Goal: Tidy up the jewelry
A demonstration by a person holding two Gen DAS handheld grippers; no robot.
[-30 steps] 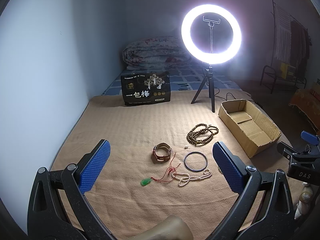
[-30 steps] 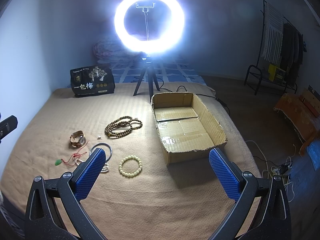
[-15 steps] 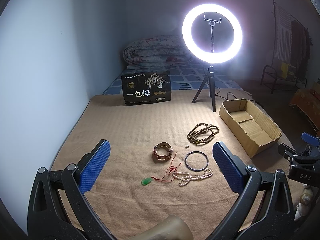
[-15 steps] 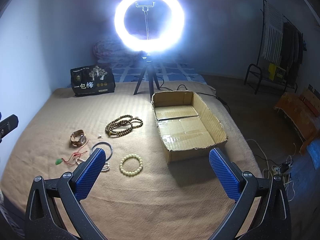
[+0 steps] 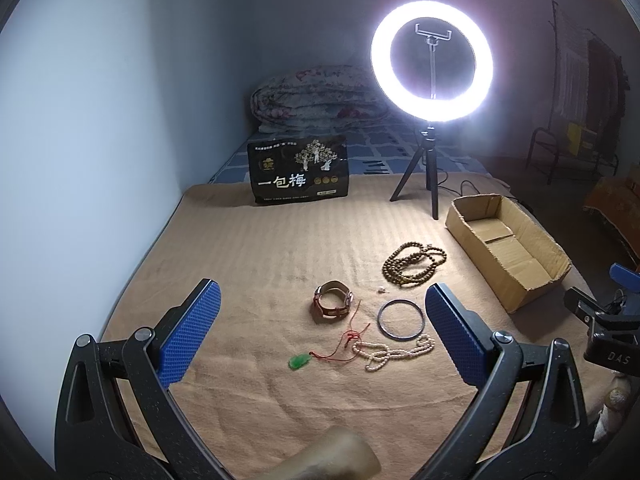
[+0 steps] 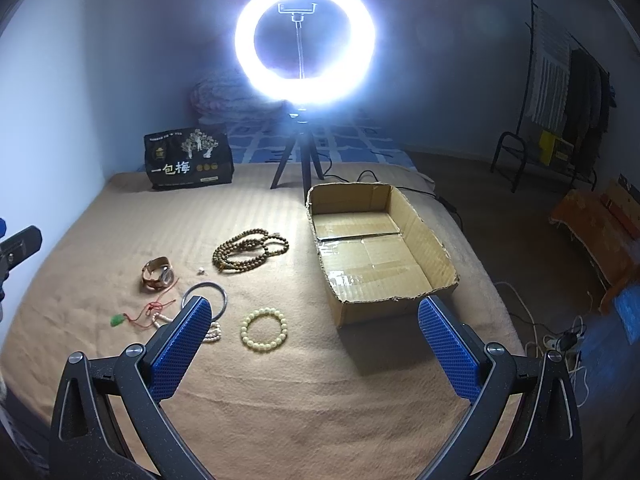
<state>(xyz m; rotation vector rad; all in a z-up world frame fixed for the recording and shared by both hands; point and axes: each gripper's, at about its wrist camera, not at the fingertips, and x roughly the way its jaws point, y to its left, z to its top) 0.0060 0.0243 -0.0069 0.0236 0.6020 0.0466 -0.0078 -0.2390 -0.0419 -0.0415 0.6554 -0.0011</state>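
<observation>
Jewelry lies on a tan blanket [image 5: 260, 264]: a brown watch [image 5: 333, 305], a dark bead necklace [image 5: 413, 264], a metal bangle [image 5: 401, 318], a green pendant on red cord [image 5: 301, 361], a white pearl strand [image 5: 394, 354]. The right wrist view adds a cream bead bracelet [image 6: 264, 330]. An open, empty cardboard box [image 6: 376, 252] stands to the right. My left gripper [image 5: 320, 332] is open above the pendant and pearls. My right gripper [image 6: 314, 346] is open, between bracelet and box.
A lit ring light on a tripod [image 5: 431, 68] stands behind the jewelry. A black printed bag [image 5: 299, 170] and a folded quilt [image 5: 316, 100] sit at the back. A wall runs along the left. Cables [image 6: 560, 344] lie on the floor at right.
Both views have shifted very slightly; the jewelry and box have not moved. Both grippers stay open.
</observation>
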